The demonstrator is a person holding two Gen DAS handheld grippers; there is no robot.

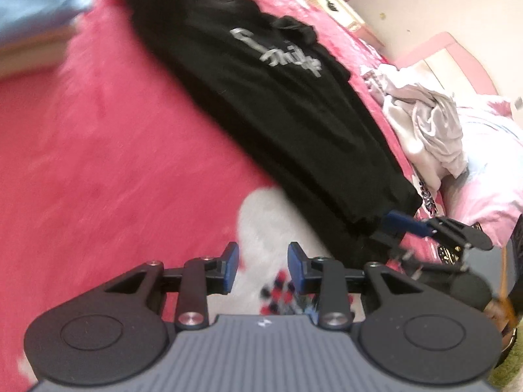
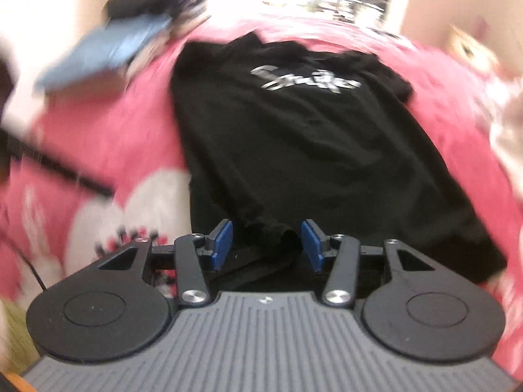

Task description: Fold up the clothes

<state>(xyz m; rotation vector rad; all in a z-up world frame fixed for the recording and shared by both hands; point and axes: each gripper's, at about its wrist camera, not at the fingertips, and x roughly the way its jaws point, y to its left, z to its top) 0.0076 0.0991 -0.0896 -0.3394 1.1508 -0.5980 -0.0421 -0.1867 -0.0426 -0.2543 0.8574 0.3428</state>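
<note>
Hovering our right gripper [image 2: 266, 241] over the near hem of the black T-shirt [image 2: 294, 150], jaws apart, a bunched fold lies loosely between the pads, unclamped; closing now could pinch only one layer and drag the shirt askew. Our left gripper [image 1: 263, 268] stands apart and empty over the pink bed cover [image 1: 98, 150]. The shirt lies flat along the bed, silver lettering up, sleeves tucked inward.
</note>
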